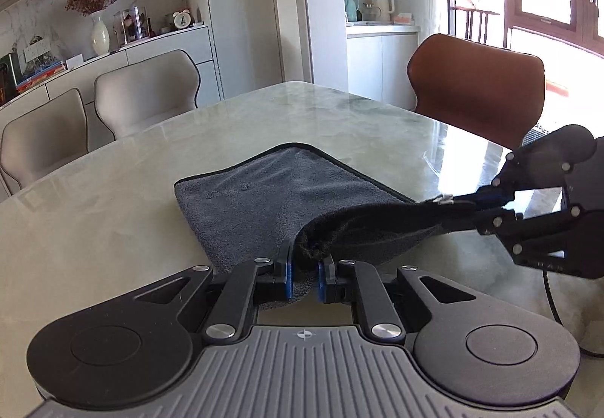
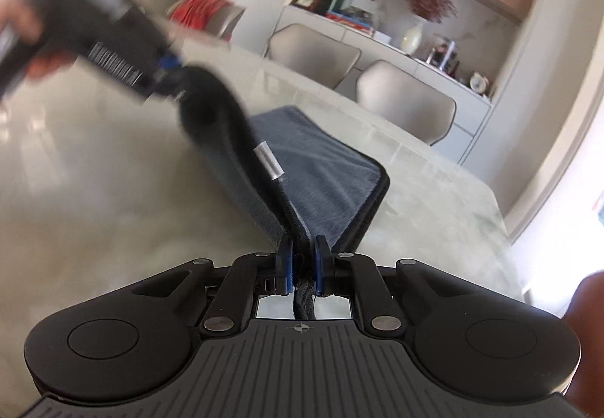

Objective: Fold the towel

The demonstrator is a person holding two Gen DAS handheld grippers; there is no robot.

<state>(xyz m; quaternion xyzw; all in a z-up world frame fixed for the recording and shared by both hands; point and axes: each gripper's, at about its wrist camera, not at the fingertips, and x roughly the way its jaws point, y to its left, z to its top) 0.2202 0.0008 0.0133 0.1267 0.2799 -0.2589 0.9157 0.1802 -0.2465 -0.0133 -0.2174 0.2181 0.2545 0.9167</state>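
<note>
A grey towel with black trim lies on the pale marble table, its far part flat and its near edge lifted. My left gripper is shut on one near corner of the towel. My right gripper shows at the right in the left wrist view, shut on the other near corner beside a small white tag. In the right wrist view my right gripper pinches the trimmed edge of the towel; my left gripper is blurred at upper left, holding the dark bunched corner.
A brown chair stands at the table's far right edge. Two beige chairs stand along the left side. A sideboard with a vase and books runs behind them. A window lies beyond at the right.
</note>
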